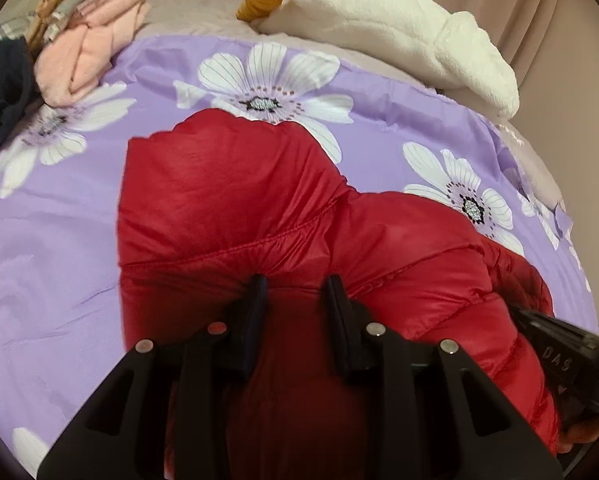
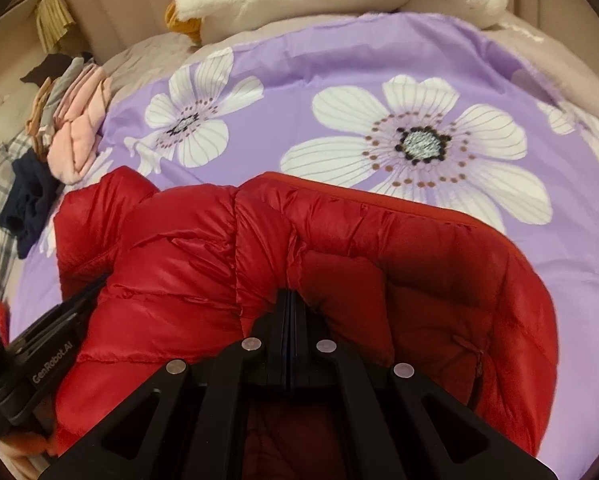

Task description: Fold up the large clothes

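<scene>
The left gripper [image 1: 295,280] reaches forward and down over the puffy red quilted down jacket [image 1: 259,216], its two black fingers parted with shiny red fabric bulging up between them; the tips press against a stitched seam, though whether they pinch any cloth I cannot tell. The right gripper [image 2: 289,300] leans in the same way from the other side, its fingers drawn flat together, pressed into a fold of the jacket [image 2: 339,264]; whether cloth lies between them cannot be told. In the right wrist view the left tool shows at the lower left edge, touching the jacket's side.

The jacket lies bunched on a lilac bedspread printed with large white flowers [image 2: 299,92], near its front edge. Beyond it, at the far side, rests a white plush goose with an orange beak [image 1: 379,16]. To the left sits a stack of folded pink and grey clothes [image 1: 91,36], and just beside it a crumpled dark navy garment [image 1: 3,92]
</scene>
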`<state>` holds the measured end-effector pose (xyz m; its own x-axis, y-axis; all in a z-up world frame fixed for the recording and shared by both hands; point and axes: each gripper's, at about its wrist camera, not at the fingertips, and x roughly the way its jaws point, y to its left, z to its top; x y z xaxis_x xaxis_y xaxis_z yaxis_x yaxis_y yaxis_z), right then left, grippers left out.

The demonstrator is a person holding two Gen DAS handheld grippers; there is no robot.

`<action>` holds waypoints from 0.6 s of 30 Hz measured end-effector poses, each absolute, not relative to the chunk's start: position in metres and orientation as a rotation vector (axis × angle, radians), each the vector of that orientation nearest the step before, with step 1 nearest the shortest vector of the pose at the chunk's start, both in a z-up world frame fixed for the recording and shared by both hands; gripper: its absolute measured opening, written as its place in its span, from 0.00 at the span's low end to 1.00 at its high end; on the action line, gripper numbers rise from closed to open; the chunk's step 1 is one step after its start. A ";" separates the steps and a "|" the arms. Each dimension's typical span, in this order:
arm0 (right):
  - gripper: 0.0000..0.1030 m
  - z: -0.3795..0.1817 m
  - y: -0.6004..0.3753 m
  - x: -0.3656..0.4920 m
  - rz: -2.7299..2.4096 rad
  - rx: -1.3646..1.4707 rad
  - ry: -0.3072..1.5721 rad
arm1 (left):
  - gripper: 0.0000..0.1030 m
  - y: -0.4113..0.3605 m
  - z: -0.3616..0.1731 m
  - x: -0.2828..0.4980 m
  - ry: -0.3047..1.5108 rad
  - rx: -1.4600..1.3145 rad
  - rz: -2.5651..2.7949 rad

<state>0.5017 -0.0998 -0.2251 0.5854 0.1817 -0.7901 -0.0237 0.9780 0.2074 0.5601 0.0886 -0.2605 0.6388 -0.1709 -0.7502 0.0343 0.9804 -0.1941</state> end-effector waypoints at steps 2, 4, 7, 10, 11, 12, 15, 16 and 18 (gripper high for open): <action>0.00 -0.214 -0.101 0.491 0.113 0.180 0.932 | 0.29 0.089 -0.248 0.546 0.853 -0.132 -0.090; 0.00 -0.200 -0.105 0.477 0.124 0.188 0.941 | 0.28 0.096 -0.229 0.521 0.834 -0.139 -0.106; 0.00 -0.169 -0.117 0.443 0.172 0.180 0.918 | 0.29 0.107 -0.203 0.486 0.837 -0.174 -0.183; 0.00 -0.143 -0.132 0.399 0.212 0.219 0.839 | 0.29 0.108 -0.182 0.451 0.797 -0.150 -0.200; 0.00 -0.141 -0.132 0.390 0.234 0.226 0.835 | 0.29 0.106 -0.180 0.442 0.776 -0.134 -0.197; 0.00 -0.142 -0.131 0.383 0.257 0.227 0.840 | 0.30 0.103 -0.182 0.435 0.771 -0.124 -0.195; 0.00 -0.164 -0.121 0.372 0.248 0.190 0.905 | 0.31 0.092 -0.215 0.434 0.917 -0.157 -0.230; 0.00 -0.175 -0.118 0.373 0.235 0.175 0.938 | 0.31 0.088 -0.233 0.437 0.966 -0.182 -0.240; 0.00 -0.205 -0.112 0.377 0.187 0.121 1.016 | 0.32 0.082 -0.255 0.440 0.959 -0.204 -0.226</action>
